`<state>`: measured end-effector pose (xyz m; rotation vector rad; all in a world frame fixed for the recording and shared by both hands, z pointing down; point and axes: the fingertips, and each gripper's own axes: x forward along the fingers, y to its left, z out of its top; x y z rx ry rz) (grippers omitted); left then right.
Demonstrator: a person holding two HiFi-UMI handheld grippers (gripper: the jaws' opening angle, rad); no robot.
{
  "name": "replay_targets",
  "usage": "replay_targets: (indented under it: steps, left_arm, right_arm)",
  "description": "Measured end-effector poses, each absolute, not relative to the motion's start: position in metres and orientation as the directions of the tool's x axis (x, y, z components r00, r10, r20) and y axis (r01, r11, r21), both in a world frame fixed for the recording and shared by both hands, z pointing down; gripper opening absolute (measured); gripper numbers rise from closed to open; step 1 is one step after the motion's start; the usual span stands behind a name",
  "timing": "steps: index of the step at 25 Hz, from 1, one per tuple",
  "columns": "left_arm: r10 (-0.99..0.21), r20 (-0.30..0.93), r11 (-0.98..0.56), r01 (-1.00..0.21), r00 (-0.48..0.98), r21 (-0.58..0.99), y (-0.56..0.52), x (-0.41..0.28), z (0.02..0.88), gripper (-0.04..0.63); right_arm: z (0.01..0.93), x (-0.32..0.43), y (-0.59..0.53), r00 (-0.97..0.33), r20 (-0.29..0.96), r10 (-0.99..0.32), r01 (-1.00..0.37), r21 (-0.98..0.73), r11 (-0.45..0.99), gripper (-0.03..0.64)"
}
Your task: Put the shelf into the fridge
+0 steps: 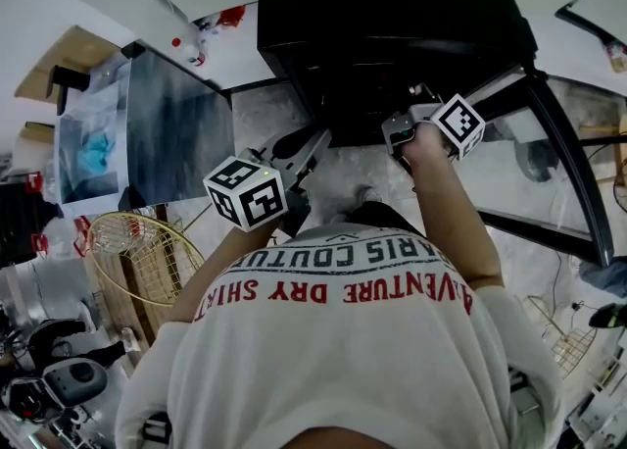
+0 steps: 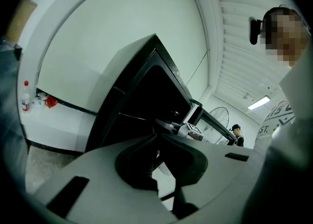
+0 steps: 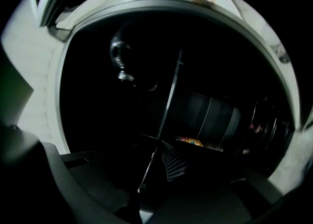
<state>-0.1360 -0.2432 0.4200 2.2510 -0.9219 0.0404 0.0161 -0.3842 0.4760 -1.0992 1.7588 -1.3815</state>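
Observation:
The black fridge (image 1: 392,25) stands open in front of me, its glass door (image 1: 558,153) swung out to the right. My right gripper (image 1: 404,129) reaches into the dark opening. In the right gripper view a thin wire shelf (image 3: 168,105) shows edge-on as a bright line. It runs from the fridge interior down to my right gripper (image 3: 146,184), whose jaws look shut on its near edge. My left gripper (image 1: 315,140) hovers left of the opening with its jaws shut and nothing between them. The fridge (image 2: 146,86) also fills the left gripper view beyond my left gripper (image 2: 157,135).
A yellow wire basket (image 1: 147,251) rests on a wooden crate at the left. A dark panel (image 1: 176,133) leans beside it, and bottles (image 1: 186,45) stand along the wall. Another person (image 2: 237,130) and a fan (image 2: 220,115) are far behind the door. Something colourful (image 3: 190,141) lies inside the fridge.

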Motion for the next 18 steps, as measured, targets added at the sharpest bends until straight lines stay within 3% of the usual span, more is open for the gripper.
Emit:
replay_targets:
  steps: [5,8,13,18]
  left_arm:
    - [-0.598,0.272,-0.527,-0.626,0.754,0.575,-0.238,-0.135,0.421,0.040]
    - [-0.589,0.272,-0.543,-0.622,0.761,0.564,-0.233,-0.130,0.417,0.040]
    - [-0.586,0.265,-0.578,-0.624,0.765,0.526,-0.224,-0.121,0.405,0.040]
    - [-0.573,0.282,-0.609,-0.630,0.770,0.482,-0.210,-0.110,0.391,0.040]
  right_arm:
    - [0.478,0.024,-0.367,-0.457,0.090,-0.885,-0.370,-0.924,0.097,0.074]
    - [0.475,0.019,-0.346,-0.530,0.118,-0.840,-0.468,-0.866,0.174,0.074]
    - [0.452,0.002,-0.289,-0.692,0.216,-0.689,-0.646,-0.611,0.458,0.044]
    - [0.413,-0.013,-0.230,-0.790,0.288,-0.542,-0.614,-0.366,0.699,0.029]
